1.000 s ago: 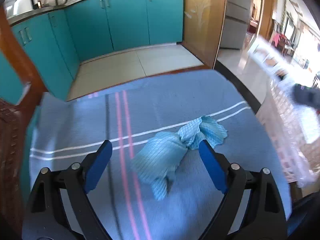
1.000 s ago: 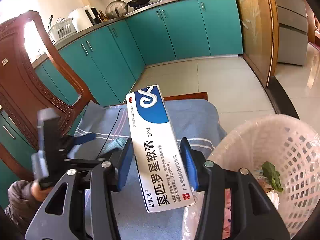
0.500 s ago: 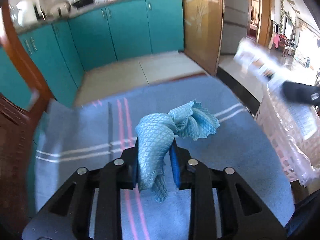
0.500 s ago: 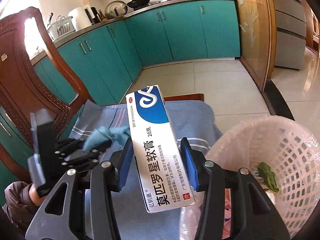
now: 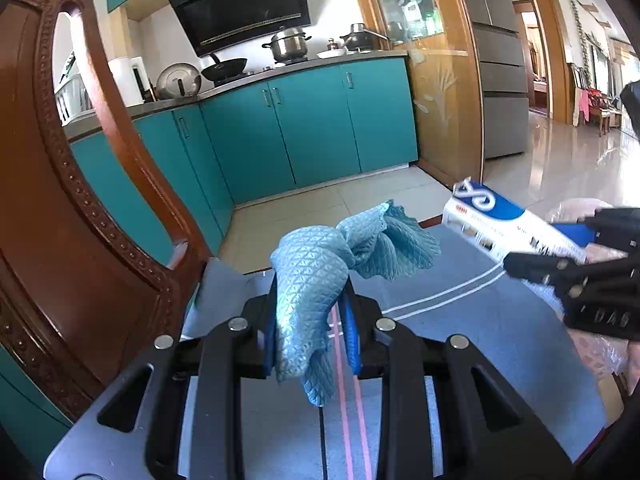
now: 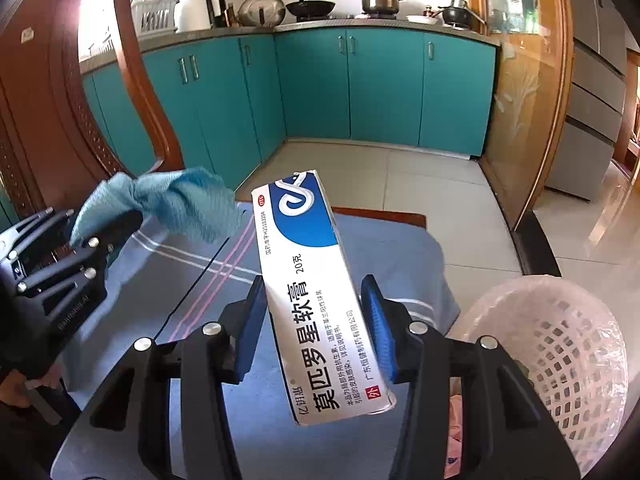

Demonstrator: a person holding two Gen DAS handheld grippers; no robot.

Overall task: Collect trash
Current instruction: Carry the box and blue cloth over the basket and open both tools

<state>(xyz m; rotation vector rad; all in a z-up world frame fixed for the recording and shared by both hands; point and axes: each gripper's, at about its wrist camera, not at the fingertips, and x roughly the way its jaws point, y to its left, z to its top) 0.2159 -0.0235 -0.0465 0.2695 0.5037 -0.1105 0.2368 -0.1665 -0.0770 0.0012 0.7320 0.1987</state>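
My left gripper (image 5: pixel 310 312) is shut on a crumpled light-blue cloth (image 5: pixel 320 268), lifted clear of the blue striped tablecloth (image 5: pixel 460 320). From the right wrist view the same cloth (image 6: pixel 172 200) hangs from the left gripper (image 6: pixel 116 228) at the left. My right gripper (image 6: pixel 316 316) is shut on a white-and-blue ointment box (image 6: pixel 316 292), held upright over the table. That box (image 5: pixel 508 224) and the right gripper (image 5: pixel 576 252) show at the right of the left wrist view. A white mesh bin (image 6: pixel 560 344) with a plastic liner stands low at the right.
A carved wooden chair back (image 5: pixel 60 200) rises close on the left. Teal kitchen cabinets (image 6: pixel 360 88) and a tiled floor (image 6: pixel 400 176) lie beyond the table's far edge. A person's hand (image 6: pixel 16 384) grips the left tool at lower left.
My left gripper closed on the blue cloth and lifted it off the tablecloth, tilting up. My right gripper, still holding the box, shifted sideways and rolled; the bin now sits further right.
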